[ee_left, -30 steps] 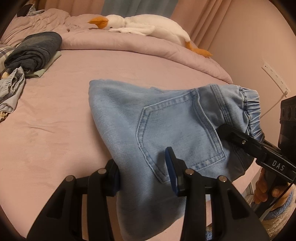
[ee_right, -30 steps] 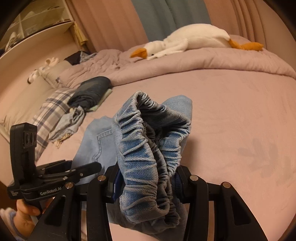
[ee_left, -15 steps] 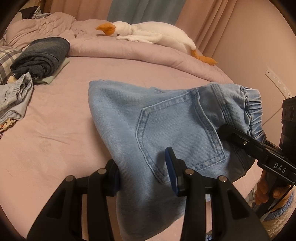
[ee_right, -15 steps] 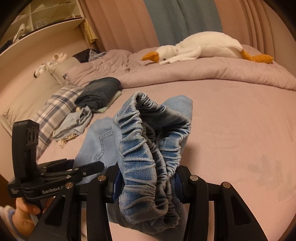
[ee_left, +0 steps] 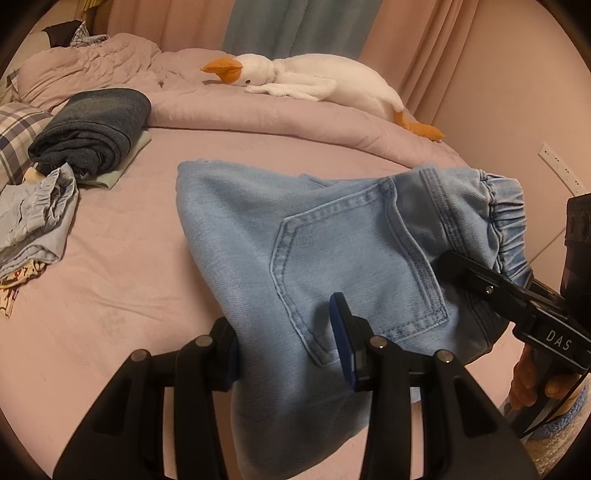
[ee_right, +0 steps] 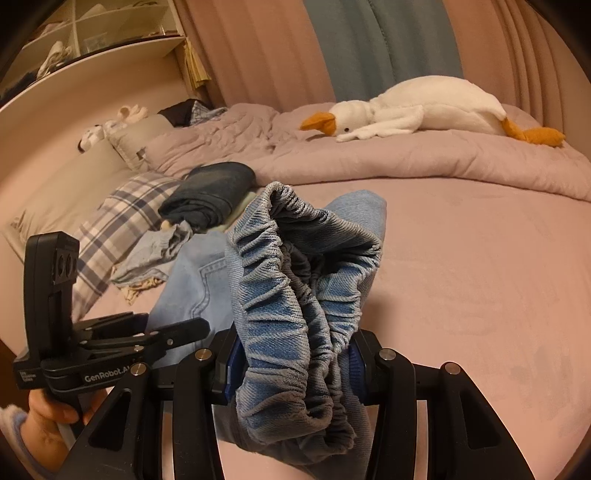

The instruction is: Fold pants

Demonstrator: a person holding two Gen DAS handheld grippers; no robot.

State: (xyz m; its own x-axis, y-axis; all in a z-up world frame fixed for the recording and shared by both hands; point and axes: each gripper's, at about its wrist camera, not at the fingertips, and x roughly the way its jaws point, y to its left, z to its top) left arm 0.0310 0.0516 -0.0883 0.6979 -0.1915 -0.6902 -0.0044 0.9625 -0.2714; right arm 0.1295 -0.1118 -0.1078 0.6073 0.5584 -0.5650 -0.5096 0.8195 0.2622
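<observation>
1. Compared with a second ago, both wrist views have shifted: the plush goose (ee_left: 314,79) and the folded dark garment (ee_left: 92,127) sit lower and more toward the centre of the left wrist view, and more of the shelf unit (ee_right: 92,33) shows at 11 o'clock in the right wrist view. The grips on the denim look unchanged.
2. The light-blue denim pants (ee_left: 314,258) are folded into a thick bundle, lifted at the near end, with the far folded edge toward 11 o'clock resting on the pink bed sheet (ee_left: 92,314). A back pocket faces up.
3. The left gripper (ee_left: 286,354) is clamped on the near edge of the bundle, denim filling the gap between its blue-padded fingers (ee_left: 341,332).
4. The right gripper (ee_right: 295,365) is clamped on the gathered elastic waistband (ee_right: 295,295), which bunches up between its fingers. In the left wrist view it reaches in from 3 o'clock, held by a hand (ee_left: 532,380).
5. In the shelf unit, small items lie in the compartments, too blurred to name.
6. At 9 o'clock of the pants lie a crumpled pale garment (ee_left: 33,218) and a plaid pillow (ee_right: 122,229).
7. The left hand (ee_right: 51,421) grips its handle at 8 o'clock in the right wrist view.
</observation>
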